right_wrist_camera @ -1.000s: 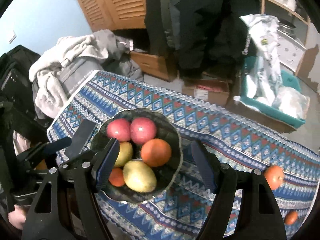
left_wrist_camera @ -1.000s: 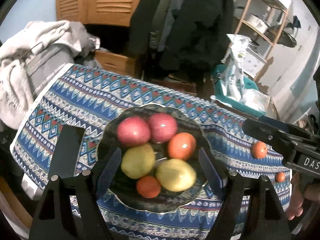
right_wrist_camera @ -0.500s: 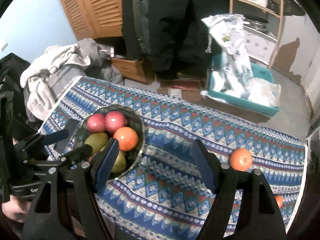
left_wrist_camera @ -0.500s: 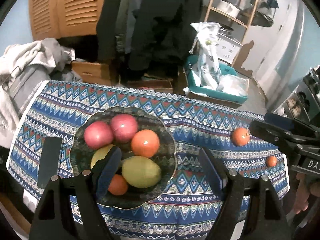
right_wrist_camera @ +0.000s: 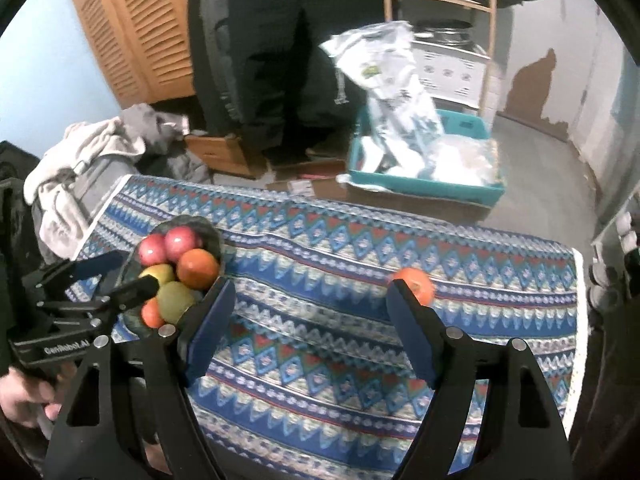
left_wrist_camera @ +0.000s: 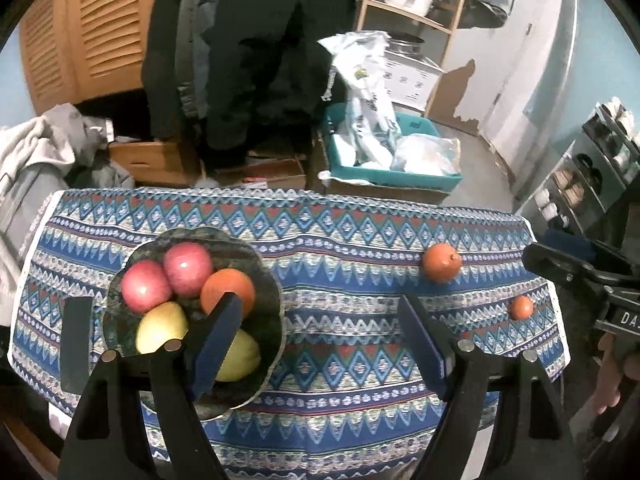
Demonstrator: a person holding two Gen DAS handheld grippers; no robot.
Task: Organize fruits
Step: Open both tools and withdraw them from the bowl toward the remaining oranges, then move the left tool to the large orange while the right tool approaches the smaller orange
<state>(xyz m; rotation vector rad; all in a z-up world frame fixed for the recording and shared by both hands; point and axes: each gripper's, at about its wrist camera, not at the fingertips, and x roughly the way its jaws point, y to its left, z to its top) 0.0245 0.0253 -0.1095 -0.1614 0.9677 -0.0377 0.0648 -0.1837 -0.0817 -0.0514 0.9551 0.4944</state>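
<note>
1. The left wrist view shows both loose fruits on the patterned tablecloth (left_wrist_camera: 344, 240): a large orange (left_wrist_camera: 441, 263) and a small orange (left_wrist_camera: 521, 307) nearer the right edge of the cloth, well apart from the bowl (left_wrist_camera: 269, 292). The right wrist view shows only the large orange (right_wrist_camera: 418, 283), partly behind the right gripper's own fingertip; the small one is out of sight there.
2. The left view looks down into the bowl: two red apples (left_wrist_camera: 168, 276), an orange, and two yellow-green fruits, one partly covered by the left gripper's finger. A dark flat object (left_wrist_camera: 75, 344) lies just left of the bowl.
3. The left gripper (left_wrist_camera: 320, 340) is spread wide and holds nothing; the right gripper (right_wrist_camera: 308, 328) is likewise released and empty above the cloth. Each appears at the edge of the other's view, held by a hand.
4. Compared with half a second ago, both cameras have swung to the right: the bowl now sits further left in each view, the large orange lies closer to the right gripper's fingers, and the small orange has left the right view.
5. Beyond the table stand louvred wooden doors (right_wrist_camera: 132, 32), hanging dark coats, a heap of pale clothing (right_wrist_camera: 88, 152), cardboard boxes, a teal bin (right_wrist_camera: 440, 188) with plastic bags, and a wooden shelf with pots.
</note>
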